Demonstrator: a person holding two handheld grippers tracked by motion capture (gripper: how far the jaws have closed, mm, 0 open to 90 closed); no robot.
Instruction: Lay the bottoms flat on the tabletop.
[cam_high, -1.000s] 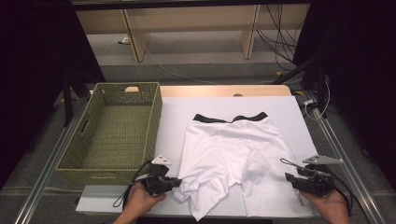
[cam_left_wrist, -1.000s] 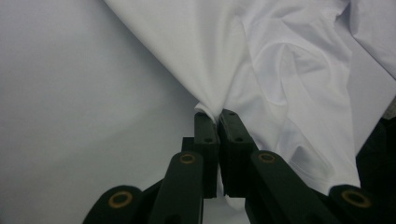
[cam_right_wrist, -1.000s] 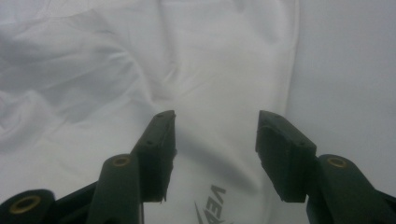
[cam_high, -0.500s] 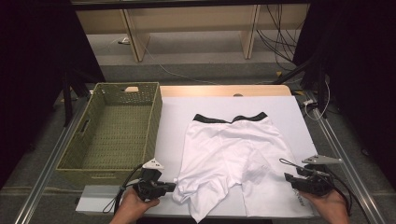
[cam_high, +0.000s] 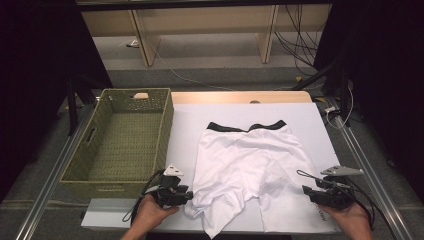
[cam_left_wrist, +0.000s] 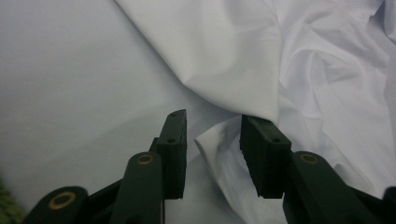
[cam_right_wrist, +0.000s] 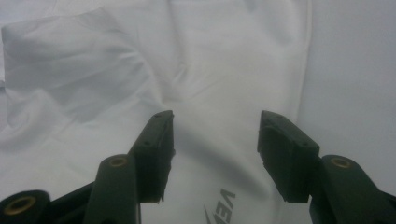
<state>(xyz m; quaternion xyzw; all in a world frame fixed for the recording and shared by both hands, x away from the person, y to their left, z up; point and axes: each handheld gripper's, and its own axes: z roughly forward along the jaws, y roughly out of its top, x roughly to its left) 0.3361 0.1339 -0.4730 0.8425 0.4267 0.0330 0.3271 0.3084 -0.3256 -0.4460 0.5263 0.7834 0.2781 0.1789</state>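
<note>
The white shorts (cam_high: 247, 172) are lying flat on the desk (cam_high: 190, 120), right of the basket (cam_high: 122, 140). The left tongs (cam_high: 188, 195), spread, are now closing in on the near-left crumpled hem; the right tongs (cam_high: 306, 192), spread, are staying near the right leg.

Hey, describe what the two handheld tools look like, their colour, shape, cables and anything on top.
Each hand grips a compact black tool: the left tool and the right tool. Each carries a pale grey three-cornered plate on top and trails a thin black cable. Seen along each tool, two blocky black jaws have small screw holes and brass-coloured pivot rings. No sleeves are visible at the forearms.
</note>
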